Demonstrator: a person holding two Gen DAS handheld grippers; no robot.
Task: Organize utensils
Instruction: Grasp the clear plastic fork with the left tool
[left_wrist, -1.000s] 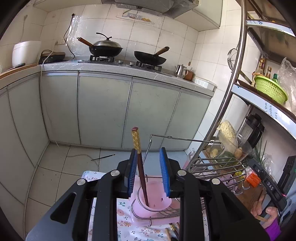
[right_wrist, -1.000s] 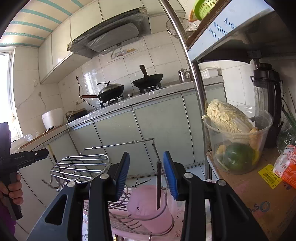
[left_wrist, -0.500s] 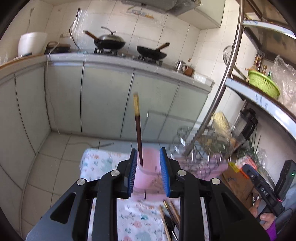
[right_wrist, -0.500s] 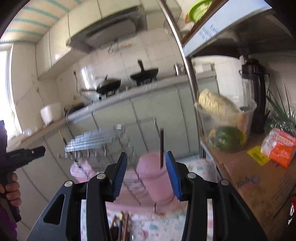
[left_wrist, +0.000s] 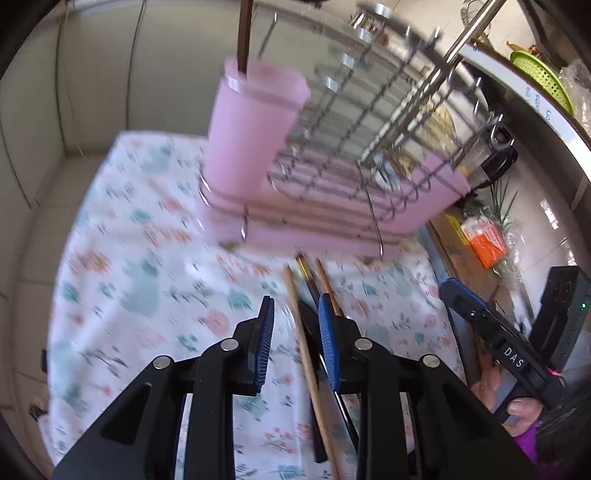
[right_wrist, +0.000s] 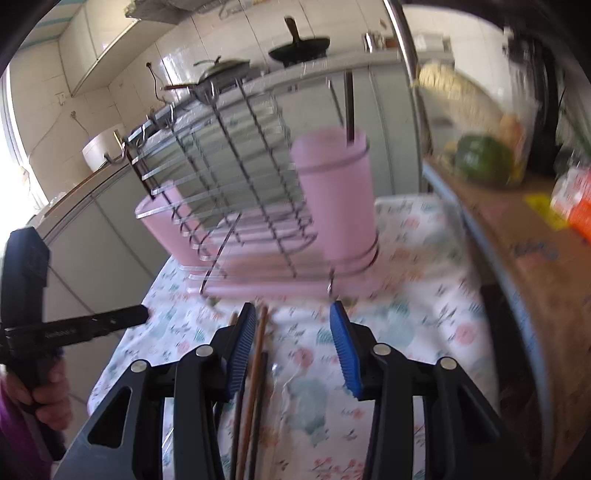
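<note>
A pink utensil cup (left_wrist: 255, 133) stands at the end of a wire dish rack (left_wrist: 369, 122) with a pink base. One dark chopstick (left_wrist: 244, 33) stands upright in the cup; it also shows in the right wrist view (right_wrist: 349, 107). Several loose chopsticks (left_wrist: 308, 347) lie on the floral cloth (left_wrist: 147, 280) in front of the rack. My left gripper (left_wrist: 295, 339) is open and empty just above them. My right gripper (right_wrist: 293, 343) is open and empty, with the chopsticks (right_wrist: 255, 373) by its left finger. The cup (right_wrist: 334, 199) and rack (right_wrist: 236, 166) stand beyond it.
A shelf on the right holds a clear tub of vegetables (right_wrist: 480, 125), an orange packet (left_wrist: 485, 242) and a green basket (left_wrist: 541, 77). Grey cabinets and a stove with pans (right_wrist: 299, 46) lie behind. The other hand-held gripper shows at each view's edge (left_wrist: 491, 332).
Both grippers have tilted down and pulled back from the cup, leaving the chopstick standing in it. They now hang open over the loose chopsticks on the cloth.
</note>
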